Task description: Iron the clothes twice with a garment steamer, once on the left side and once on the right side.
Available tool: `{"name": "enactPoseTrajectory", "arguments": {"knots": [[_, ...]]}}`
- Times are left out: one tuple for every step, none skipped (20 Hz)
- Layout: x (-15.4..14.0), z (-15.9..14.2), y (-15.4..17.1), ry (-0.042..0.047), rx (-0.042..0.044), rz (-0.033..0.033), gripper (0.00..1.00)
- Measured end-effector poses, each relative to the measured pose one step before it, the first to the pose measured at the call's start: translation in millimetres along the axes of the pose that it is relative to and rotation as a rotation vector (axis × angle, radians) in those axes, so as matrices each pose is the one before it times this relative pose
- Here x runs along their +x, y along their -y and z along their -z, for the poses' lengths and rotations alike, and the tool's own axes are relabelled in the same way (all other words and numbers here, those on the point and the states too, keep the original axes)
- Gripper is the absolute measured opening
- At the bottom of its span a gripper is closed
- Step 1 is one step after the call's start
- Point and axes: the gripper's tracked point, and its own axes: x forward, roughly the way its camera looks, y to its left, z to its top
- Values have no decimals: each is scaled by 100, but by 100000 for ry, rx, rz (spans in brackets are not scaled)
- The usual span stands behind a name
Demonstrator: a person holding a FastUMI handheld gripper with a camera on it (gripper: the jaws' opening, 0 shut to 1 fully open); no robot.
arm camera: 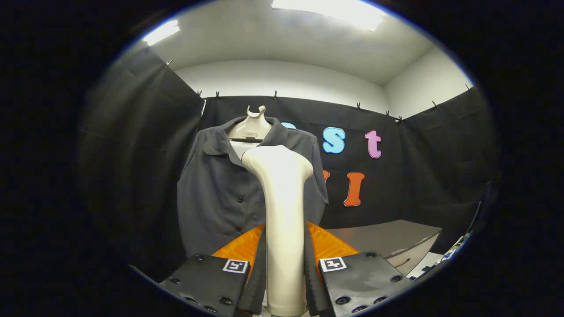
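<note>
Hand-held gripper (284, 268) closed on the handle of the garment steamer (282, 211), one finger pressed to each side of the smooth cream stem, ribbed pads (328, 242) bearing against glossy plastic. Rises upright from between the fingers and swells into a rounded, angled head just in front of the shirt (220, 193), level with the upper placket and a little right of the button row; whether the head's face touches the cloth cannot be told from behind it. Hangs at the far side of the booth on a pale moulded hanger (251, 127) with a forked top: a dark grey, matte, soft-woven shirt, collar spread open, small dark buttons down the front, fabric falling in loose folds on the left panel. Right panel largely hidden behind the steamer's head. Grey tabletop (396, 235) low on the right, well apart from the shirt.

Risks from here, as a judgement: a slick, rounded handle could twist or slide between the pads if the squeeze eases; a free-hanging shirt could swing away or bunch under a hard push, leaving creases; a head held too long in one spot could overwet the thin cloth; a pass begun this near the middle could miss the outer edge of either side
</note>
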Motion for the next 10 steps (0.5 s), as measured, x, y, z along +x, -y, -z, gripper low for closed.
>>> {"name": "enactPoseTrajectory", "arguments": {"knots": [[881,217,-335,-534,-68,936,45],[869,250,-217,-517,-75,723,45],[966,189,-174,-271,6,408,45],[1010,-7,-55,-121,-72,390,45],[979,45,47,-200,-222,642,45],[989,-10,133,-413,-246,612,45],[884,46,20,-162,-358,482,45],[706,100,115,-136,-937,443,45],[678,201,30,-142,-1045,374,45],[717,213,30,29,-191,451,45]]}}
